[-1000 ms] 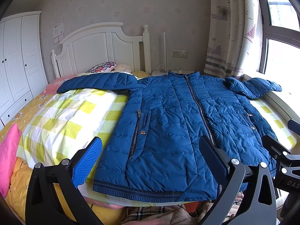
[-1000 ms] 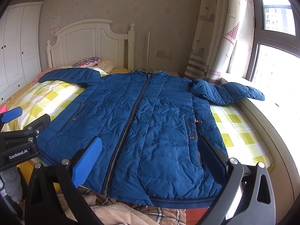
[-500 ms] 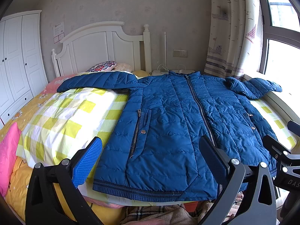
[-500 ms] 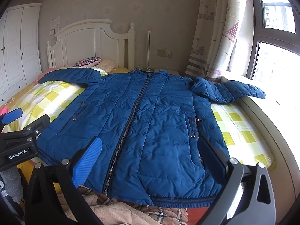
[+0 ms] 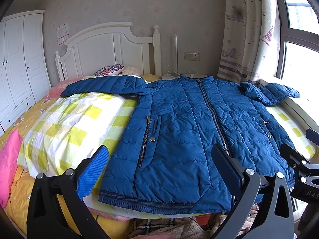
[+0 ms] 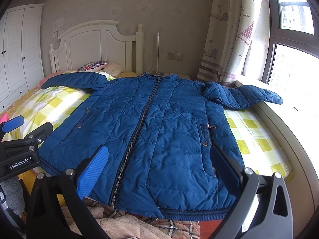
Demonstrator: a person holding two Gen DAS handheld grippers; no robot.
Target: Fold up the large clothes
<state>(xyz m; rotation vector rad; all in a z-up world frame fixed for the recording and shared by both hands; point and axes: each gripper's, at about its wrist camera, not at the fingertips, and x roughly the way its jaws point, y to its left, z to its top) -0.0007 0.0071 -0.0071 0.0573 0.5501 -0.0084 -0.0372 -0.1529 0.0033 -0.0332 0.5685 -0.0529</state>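
Nothing moved since earlier frames. Jacket (image 5: 185, 135) lies flat on bed (image 5: 65, 123), zip axis running away from fingers; left gripper (image 5: 159, 171) and right gripper (image 6: 159, 169) wide open, empty, at hem.

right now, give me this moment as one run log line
phase: pre-grasp | blue quilted zip-up jacket: flat on bed, zipped, sleeves spread, unfolded | left gripper: open, empty, near hem | right gripper: open, empty, near hem

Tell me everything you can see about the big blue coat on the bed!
The blue coat is puffy and quilted, looks like smooth padded fabric. It lies flat, front up, zipped closed, on the yellow checked blanket. Both sleeves stretch sideways; one reaches onto the windowsill. It has two zip pockets with snaps and a ribbed hem near the camera. Neither gripper touches it.
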